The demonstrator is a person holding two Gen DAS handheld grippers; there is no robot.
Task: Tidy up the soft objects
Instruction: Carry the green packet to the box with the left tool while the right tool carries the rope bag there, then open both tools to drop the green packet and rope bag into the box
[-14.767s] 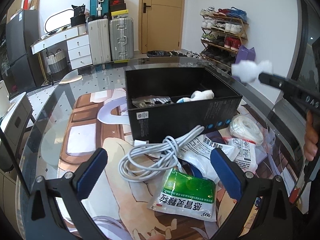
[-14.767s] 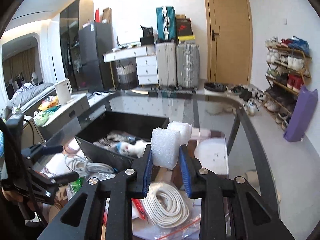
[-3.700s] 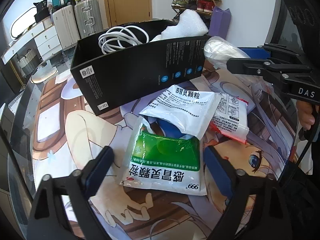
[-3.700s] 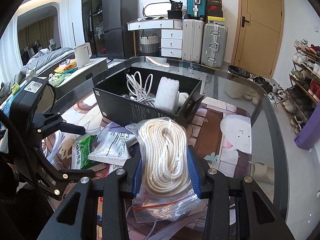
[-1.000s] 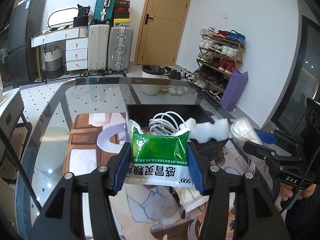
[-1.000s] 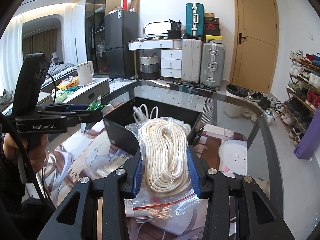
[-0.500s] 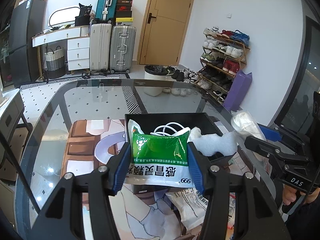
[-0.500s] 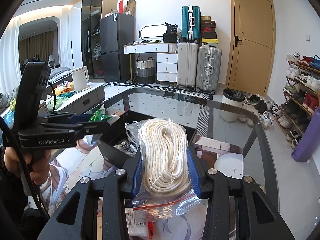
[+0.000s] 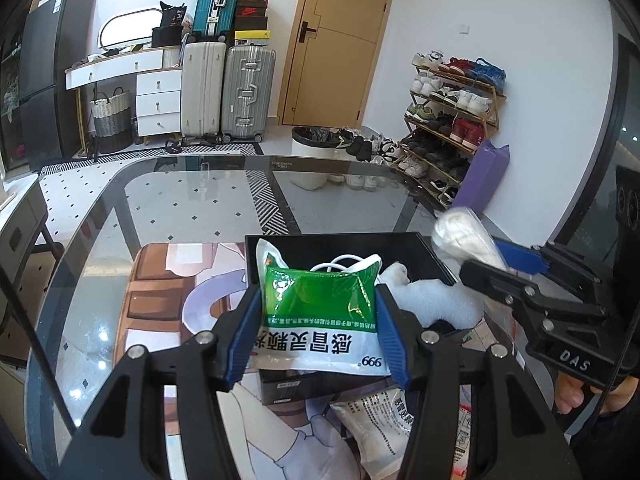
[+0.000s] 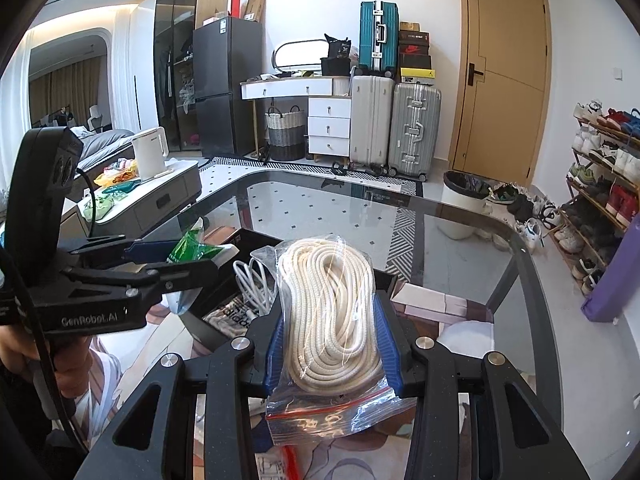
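**Green pouch and white rope are on their way to the box**

Blue pads on the left tongs (image 9: 318,330) are pinching a green pouch (image 9: 320,312) from both sides. The pouch is hanging in the air, right over the near wall of the black box (image 9: 340,242). The right tongs (image 10: 330,346) are squeezing a bag of rope (image 10: 330,312), and that bag is up in the air too, on the right side of the box.

Some things are already lying in the box. A white cable (image 10: 252,280) is sitting in there, and so is a lump of white foam (image 9: 436,300). So part of the tidying looks done.

Two things are waiting to be dropped in: the pouch and the rope. I think both tongs are getting ready to let go over the box.

More is lying on the glass table (image 9: 180,200). A white pouch (image 9: 380,420) is sitting just in front of the box, and it looks like it needs picking up after this. Other flat packs may be there too, but the tongs are hiding them.
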